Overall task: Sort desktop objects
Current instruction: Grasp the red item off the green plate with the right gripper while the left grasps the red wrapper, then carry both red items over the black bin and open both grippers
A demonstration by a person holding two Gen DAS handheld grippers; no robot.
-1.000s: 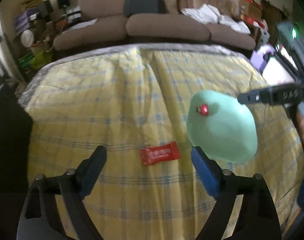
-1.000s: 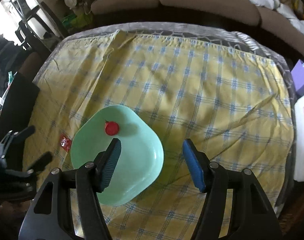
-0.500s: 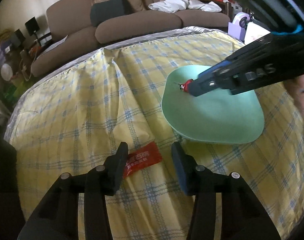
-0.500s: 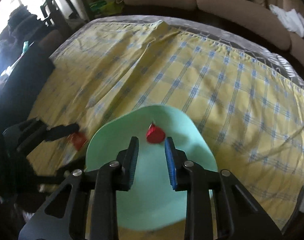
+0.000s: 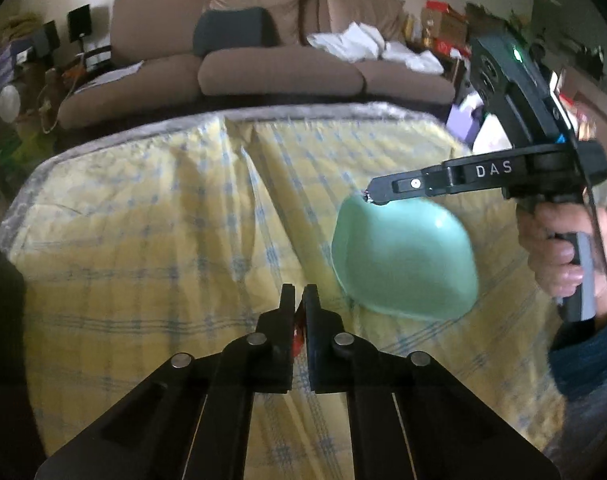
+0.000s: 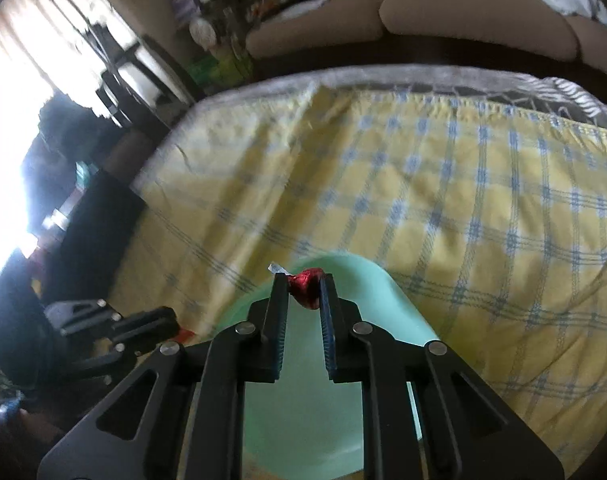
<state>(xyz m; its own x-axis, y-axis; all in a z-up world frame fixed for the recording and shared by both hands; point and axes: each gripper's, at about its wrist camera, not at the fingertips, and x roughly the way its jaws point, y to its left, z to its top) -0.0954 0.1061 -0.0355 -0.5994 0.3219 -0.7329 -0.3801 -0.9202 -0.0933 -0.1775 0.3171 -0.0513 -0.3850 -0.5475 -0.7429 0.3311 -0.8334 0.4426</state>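
Candy (image 6: 306,289), red and shiny, sits squeezed in my right gripper (image 6: 303,280) over the green bowl (image 6: 303,400); its jaws just closed. From the left view, my left gripper (image 5: 299,300) jaws just clamped the red packet (image 5: 298,330) above the yellow cloth (image 5: 143,240).

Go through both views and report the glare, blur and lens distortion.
Right wrist view: the window at upper left is blown out white, and the yellow checked cloth and the dark furniture near it are smeared by motion. Left wrist view: dimmer and evenly lit, with black fisheye corners and a bowed brown sofa; the pale green dish stays fairly sharp.
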